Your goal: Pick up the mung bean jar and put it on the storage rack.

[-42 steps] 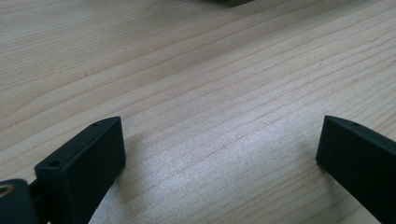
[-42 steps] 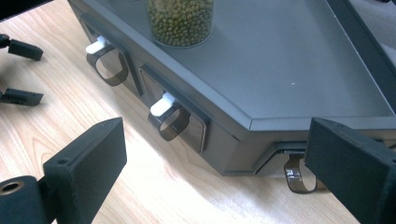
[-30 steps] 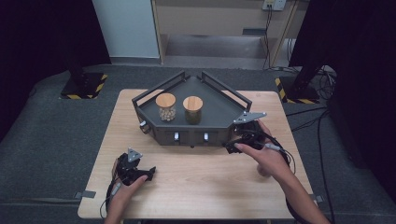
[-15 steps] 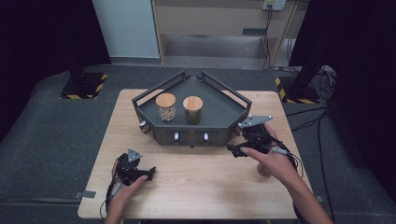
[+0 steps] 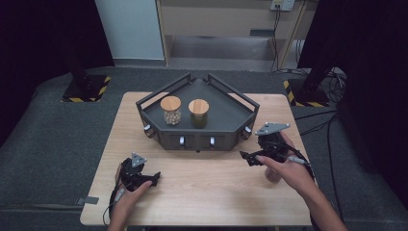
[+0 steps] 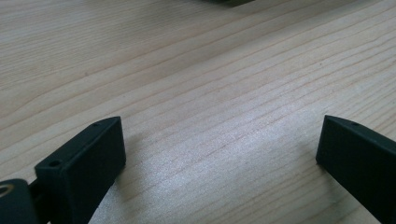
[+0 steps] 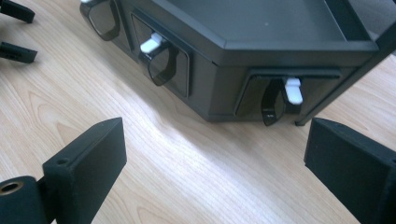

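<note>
A black angular rack stands at the middle back of the wooden table. On it are two glass jars with wooden lids: the left jar has pale round contents, the right jar has dark contents. My right gripper hovers low by the rack's front right corner, pointing left. In the right gripper view it is open with nothing between the jaws, and faces the rack's front wall. My left gripper rests near the table's front left, open over bare wood.
The rack's front wall carries several dark hooks with white tabs. A raised rail runs around the rack's sides. Dark floor surrounds the table, and cables lie at the far right. Bare wood lies between the two grippers.
My right gripper has drifted a little to the right and toward the table's front edge, still open. The left gripper and both jars have stayed put.
</note>
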Demonstrator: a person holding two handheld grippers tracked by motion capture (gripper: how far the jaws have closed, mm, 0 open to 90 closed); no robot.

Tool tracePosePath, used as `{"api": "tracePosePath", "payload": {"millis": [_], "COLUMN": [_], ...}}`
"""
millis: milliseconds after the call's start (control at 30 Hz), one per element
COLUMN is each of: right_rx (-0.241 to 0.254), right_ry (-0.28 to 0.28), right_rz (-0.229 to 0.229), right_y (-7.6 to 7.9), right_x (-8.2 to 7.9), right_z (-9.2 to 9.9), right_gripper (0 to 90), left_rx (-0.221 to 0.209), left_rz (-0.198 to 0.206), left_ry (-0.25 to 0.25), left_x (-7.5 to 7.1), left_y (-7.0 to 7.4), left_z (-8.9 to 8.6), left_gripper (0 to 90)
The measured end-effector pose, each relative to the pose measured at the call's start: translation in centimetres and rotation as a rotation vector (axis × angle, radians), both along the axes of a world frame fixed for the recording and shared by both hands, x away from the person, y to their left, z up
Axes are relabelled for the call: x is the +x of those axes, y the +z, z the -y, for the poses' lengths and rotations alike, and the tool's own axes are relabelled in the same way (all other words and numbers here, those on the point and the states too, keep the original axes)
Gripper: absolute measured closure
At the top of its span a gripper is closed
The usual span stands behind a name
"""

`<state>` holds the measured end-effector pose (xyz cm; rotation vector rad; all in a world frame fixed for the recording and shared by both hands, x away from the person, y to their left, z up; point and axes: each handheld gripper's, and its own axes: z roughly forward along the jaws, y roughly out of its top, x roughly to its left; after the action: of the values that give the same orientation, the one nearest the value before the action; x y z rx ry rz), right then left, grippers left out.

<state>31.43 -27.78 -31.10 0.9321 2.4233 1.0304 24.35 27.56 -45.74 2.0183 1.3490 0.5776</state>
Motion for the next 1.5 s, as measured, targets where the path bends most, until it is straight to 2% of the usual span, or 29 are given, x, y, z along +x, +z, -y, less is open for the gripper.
{"api": "tracePosePath", "payload": {"millis": [467,933,1500], "right_rx": [0.009,-0.001,0.010], "right_ry": [-0.015,-0.026,-0.049], "right_rz": [-0.010,-0.012,-0.016], "right_y": [-0.4,-0.8,-1.4], "right_x": [-0.7,-1.1,-1.5], "right_z": [1.9,2.5,3.8], "right_gripper": [5.6,4.4,3.6], "left_rx": [0.000,0.000,0.000], "left_rz": [0.000,0.000,0.000], "left_ry": [0.000,0.001,0.001], "left_x": [0.0,0.0,0.0], "left_y": [0.0,0.0,0.0], "left_z": [0.0,0.0,0.0], "left_gripper": [0.0,0.0,0.0]}}
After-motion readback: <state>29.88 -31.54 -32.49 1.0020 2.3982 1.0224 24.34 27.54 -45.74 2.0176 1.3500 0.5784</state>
